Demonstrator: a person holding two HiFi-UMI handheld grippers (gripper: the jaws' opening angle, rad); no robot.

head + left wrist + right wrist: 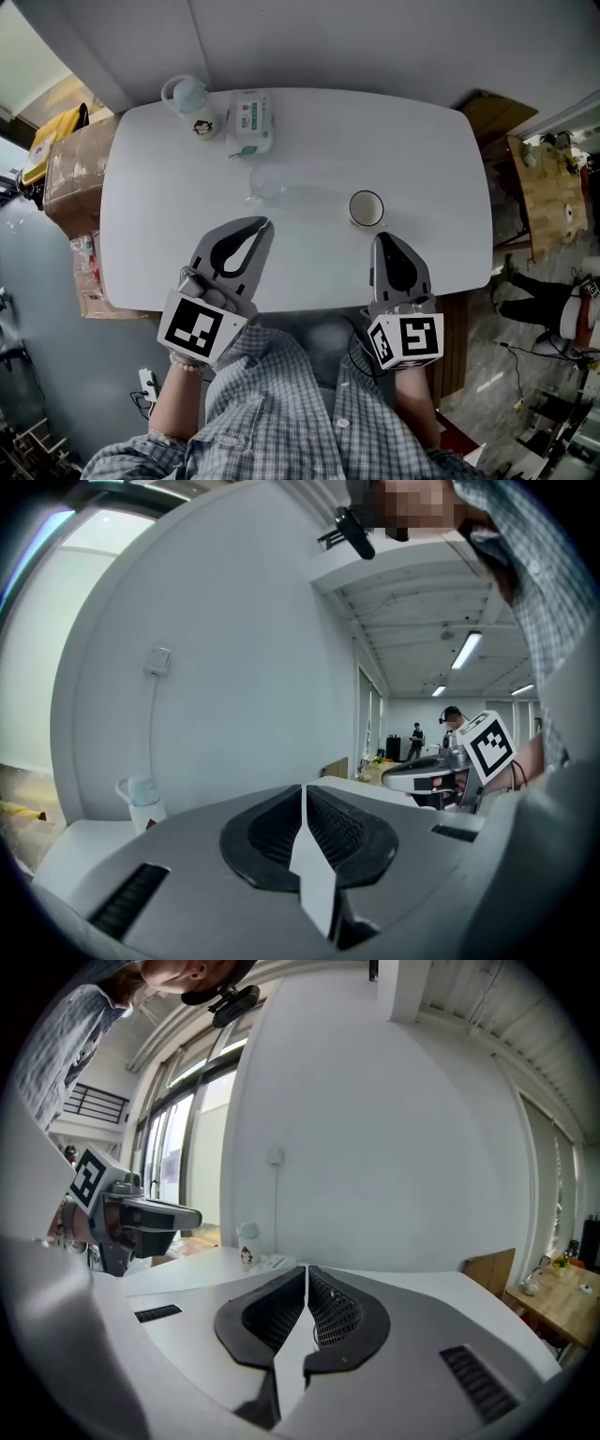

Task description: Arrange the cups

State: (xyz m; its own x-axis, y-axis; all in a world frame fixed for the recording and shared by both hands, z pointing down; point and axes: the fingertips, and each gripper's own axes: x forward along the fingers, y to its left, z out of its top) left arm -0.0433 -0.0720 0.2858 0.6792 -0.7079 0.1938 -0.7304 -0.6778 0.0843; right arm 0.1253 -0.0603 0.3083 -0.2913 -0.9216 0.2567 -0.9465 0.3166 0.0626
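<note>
A white cup with a dark rim [366,208] stands on the white table [150,216], right of middle. A clear glass cup [266,184] stands to its left, faint against the tabletop. My left gripper [265,225] is shut and empty, its tip just short of the glass cup on the near side. Nothing sits between the shut jaws of my right gripper [379,237], whose tip lies just on the near side of the white cup. Both jaw pairs meet in the left gripper view [303,789] and the right gripper view [307,1269]; the cups are hidden there.
A lidded white bottle with a handle [192,105] [141,803] [247,1255] and a pack of wipes [250,122] stand at the table's far left. Cardboard boxes [70,169] lie left of the table, a wooden table [548,187] to the right.
</note>
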